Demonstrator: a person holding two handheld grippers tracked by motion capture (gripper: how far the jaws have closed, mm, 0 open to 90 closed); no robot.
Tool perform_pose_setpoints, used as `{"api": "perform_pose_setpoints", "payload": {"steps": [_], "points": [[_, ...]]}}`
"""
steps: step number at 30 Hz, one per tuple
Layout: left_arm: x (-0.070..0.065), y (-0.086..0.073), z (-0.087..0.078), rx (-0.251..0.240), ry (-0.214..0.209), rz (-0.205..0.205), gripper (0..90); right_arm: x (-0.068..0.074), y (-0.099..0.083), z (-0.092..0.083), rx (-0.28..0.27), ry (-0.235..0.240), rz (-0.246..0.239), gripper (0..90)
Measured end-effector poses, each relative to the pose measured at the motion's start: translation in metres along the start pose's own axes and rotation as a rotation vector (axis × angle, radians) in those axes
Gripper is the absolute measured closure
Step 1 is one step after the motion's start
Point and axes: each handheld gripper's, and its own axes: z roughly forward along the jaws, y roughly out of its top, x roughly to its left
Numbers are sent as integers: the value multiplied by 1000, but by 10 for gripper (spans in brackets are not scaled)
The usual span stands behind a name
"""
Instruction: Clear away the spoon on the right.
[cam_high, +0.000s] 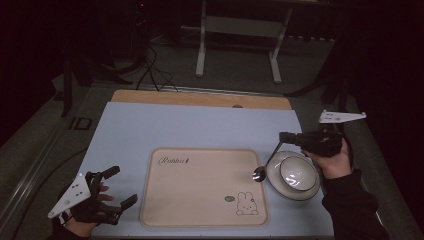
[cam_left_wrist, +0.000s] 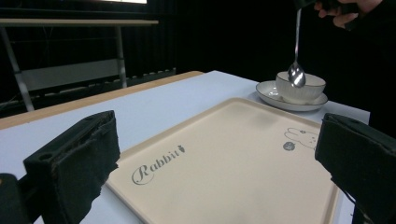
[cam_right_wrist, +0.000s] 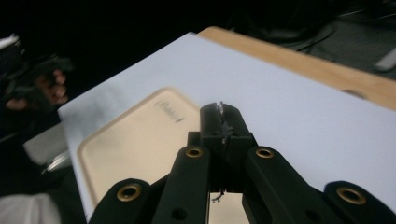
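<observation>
On the right edge of the worktop: the right gripper hangs over the bowl, jaws pinched tight on the handle tip of a spoon.
Spoon: it dangles from those jaws, its bowl end low, beside the saucer's left rim in the high view; in the left gripper view the spoon hangs in front of the white bowl.
Bowl and saucer: the bowl sits in a white saucer with a dark rim line, just right of the tray.
Right gripper view: the 2 black jaws meet with a sliver of metal clamped between them.
Left gripper: the left gripper sits low at the worktop's near left corner, jaws spread wide, nothing between them, well apart from the spoon.
Tray: a beige tray lies flat mid-worktop, "Rabbit" script at its far left corner, a rabbit drawing at its near right corner.
Worktop: a pale blue mat covers it, with a wooden strip along the far edge.
</observation>
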Motion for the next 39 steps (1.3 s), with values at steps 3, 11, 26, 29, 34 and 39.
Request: {"api": "perform_pose_setpoints", "payload": {"steps": [3, 11, 26, 29, 34, 39], "points": [[0, 0, 0, 0, 0, -1, 0, 2, 0, 15, 34, 50, -19, 900], [0, 0, 0, 1, -2, -1, 0, 8, -5, 52, 119, 156, -46, 900], [0, -1, 1, 9, -8, -2, 0, 13, -29, 102, 217, 302, -56, 900], [0, -1, 1, 9, -9, -1, 0, 15, -31, 109, 227, 320, -56, 900], [0, -1, 1, 11, -15, -1, 0, 16, -34, 119, 250, 345, -52, 899], [0, -1, 1, 9, -16, -1, 0, 16, -38, 129, 269, 363, -44, 898]]}}
